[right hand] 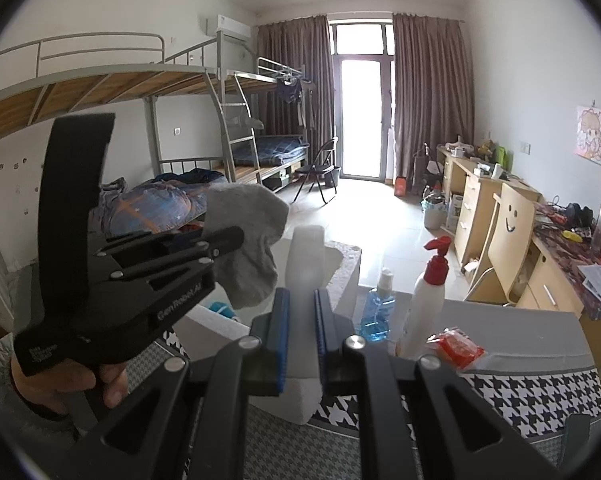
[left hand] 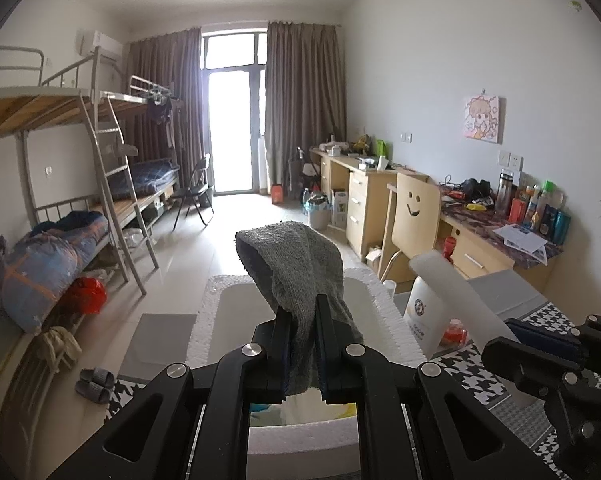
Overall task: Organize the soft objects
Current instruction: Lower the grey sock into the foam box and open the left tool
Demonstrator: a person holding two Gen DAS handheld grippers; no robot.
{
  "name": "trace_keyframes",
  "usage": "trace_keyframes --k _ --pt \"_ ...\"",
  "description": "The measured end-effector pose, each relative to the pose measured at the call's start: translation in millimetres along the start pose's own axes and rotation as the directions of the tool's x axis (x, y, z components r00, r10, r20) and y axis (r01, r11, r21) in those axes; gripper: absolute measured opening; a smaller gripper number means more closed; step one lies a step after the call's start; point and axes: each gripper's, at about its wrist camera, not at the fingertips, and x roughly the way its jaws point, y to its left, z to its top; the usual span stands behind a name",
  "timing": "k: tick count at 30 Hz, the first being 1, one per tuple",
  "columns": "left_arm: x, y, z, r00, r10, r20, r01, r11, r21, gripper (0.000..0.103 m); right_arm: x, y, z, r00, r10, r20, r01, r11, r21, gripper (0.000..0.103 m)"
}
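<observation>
My left gripper (left hand: 303,344) is shut on a grey sock (left hand: 296,276) and holds it up above a white foam box (left hand: 208,320); the sock flops over the fingertips. It also shows in the right wrist view (right hand: 244,256), held by the left gripper (right hand: 224,242) at the left. My right gripper (right hand: 301,320) is shut on a white foam strip (right hand: 304,264) that sticks up and forward. The strip shows in the left wrist view (left hand: 456,292), with the right gripper (left hand: 540,340) at the right edge.
A houndstooth cloth (right hand: 540,396) covers the table. On it stand a white bottle with a red pump (right hand: 428,292), a blue liquid bottle (right hand: 378,312) and a red packet (right hand: 456,346). Bunk beds (left hand: 60,200) lie left, desks and a chair (left hand: 412,216) right.
</observation>
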Motion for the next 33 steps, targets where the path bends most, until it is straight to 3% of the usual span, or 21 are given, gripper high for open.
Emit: trace_keyframes --k 2,3,5,6,7,11,18,33 --pt "5 4 0 1.0 -0.014 -0.017 0.014 1.0 -0.01 0.013 3 -2 0 1.0 -0.001 -0.012 0.001 1.0 0.0 0.015" --pt "8 5 0 1.0 -0.012 -0.024 0.012 1.0 -0.007 0.019 5 0 0 1.0 -0.002 -0.015 0.002 1.0 0.002 0.015" --pt "12 8 -1 0.999 0.003 -0.032 -0.003 1.0 -0.005 0.046 7 -1 0 1.0 -0.002 -0.022 0.002 1.0 0.0 0.015" --pt "12 10 -1 1.0 0.0 -0.029 -0.001 1.0 -0.015 0.067 8 -1 1 1.0 -0.005 -0.024 0.005 1.0 0.001 0.015" --pt "11 13 -1 1.0 -0.003 -0.022 0.002 1.0 -0.026 0.078 9 -1 1 1.0 -0.007 -0.025 0.007 1.0 -0.001 0.015" --pt "7 18 0 1.0 0.015 -0.013 -0.015 1.0 -0.025 0.081 13 -1 5 1.0 -0.01 -0.027 0.01 1.0 -0.002 0.015" --pt "-6 31 0 0.999 0.053 0.006 -0.052 0.998 -0.043 0.097 21 4 4 0.999 -0.004 -0.037 0.004 1.0 -0.017 0.015" --pt "-31 61 -8 0.992 0.123 0.034 -0.12 0.989 -0.082 0.102 42 16 11 0.998 0.015 -0.054 -0.016 1.0 -0.021 0.015"
